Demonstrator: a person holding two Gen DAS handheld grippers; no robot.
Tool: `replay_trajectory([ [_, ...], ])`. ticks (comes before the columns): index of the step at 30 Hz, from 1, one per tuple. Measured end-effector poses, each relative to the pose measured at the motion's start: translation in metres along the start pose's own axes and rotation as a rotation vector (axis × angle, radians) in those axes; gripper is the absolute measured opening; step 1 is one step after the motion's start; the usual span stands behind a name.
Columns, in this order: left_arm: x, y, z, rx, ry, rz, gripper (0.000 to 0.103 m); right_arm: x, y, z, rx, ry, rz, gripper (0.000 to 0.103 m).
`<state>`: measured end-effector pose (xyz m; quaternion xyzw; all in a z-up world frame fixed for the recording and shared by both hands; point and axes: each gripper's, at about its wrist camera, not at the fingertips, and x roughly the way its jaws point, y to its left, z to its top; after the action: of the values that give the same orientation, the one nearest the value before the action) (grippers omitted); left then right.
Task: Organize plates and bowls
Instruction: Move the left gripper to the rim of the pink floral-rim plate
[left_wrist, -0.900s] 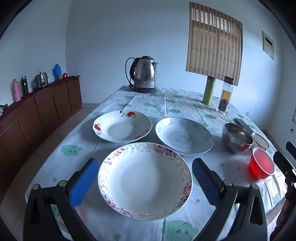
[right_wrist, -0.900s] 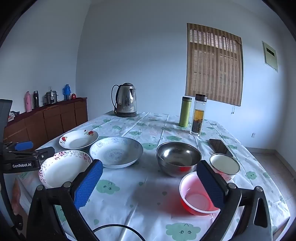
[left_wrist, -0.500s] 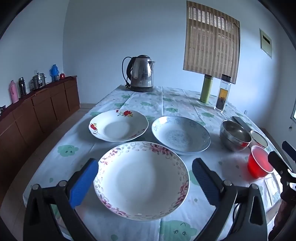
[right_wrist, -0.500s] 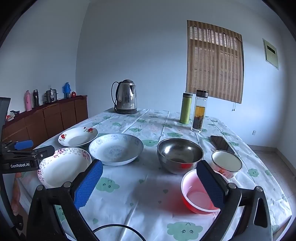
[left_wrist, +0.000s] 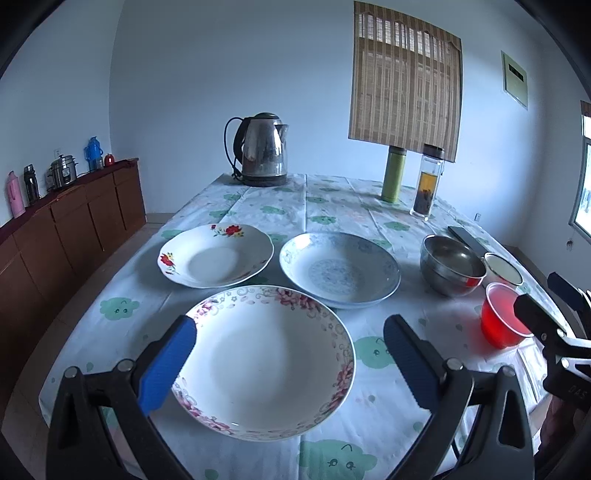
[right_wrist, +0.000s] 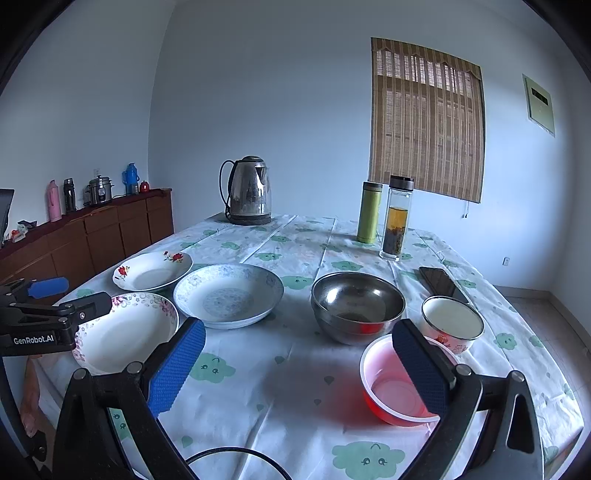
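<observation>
Though unheld, plate (left_wrist: 266, 354) between tongs (left_wrist: 290, 354)

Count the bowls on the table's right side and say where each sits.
3, none seemingly hidden: the steel bowl farthest back, the small enamel bowl to its right, and the red plastic bowl nearest, in front of both.

Kettle (right_wrist: 249, 192), green flask (right_wrist: 369, 212), tea bottle (right_wrist: 396, 218) and phone (right_wrist: 440, 283) on tablecloth (right_wrist: 295, 387).
</observation>
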<state>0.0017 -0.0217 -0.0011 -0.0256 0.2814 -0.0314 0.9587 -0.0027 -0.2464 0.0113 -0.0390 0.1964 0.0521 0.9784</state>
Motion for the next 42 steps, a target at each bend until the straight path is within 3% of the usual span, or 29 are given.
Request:
replay_trajectory([
  [13,0.004,-0.003,-0.001,0.006,0.007,-0.005,0.103,0.007,0.003,-0.004,0.003,0.019,0.024,0.102],
  [21,0.015,0.006,-0.005,-0.018,0.035,0.011,0.103,0.021,0.007,-0.013,0.038,0.063,0.096,0.102],
  [36,0.027,0.02,-0.01,-0.038,0.065,0.036,0.103,0.033,0.037,-0.015,-0.019,0.094,0.196,0.102],
  [42,0.034,0.028,-0.013,-0.05,0.079,0.046,0.103,0.044,0.049,-0.013,-0.041,0.117,0.227,0.095],
])
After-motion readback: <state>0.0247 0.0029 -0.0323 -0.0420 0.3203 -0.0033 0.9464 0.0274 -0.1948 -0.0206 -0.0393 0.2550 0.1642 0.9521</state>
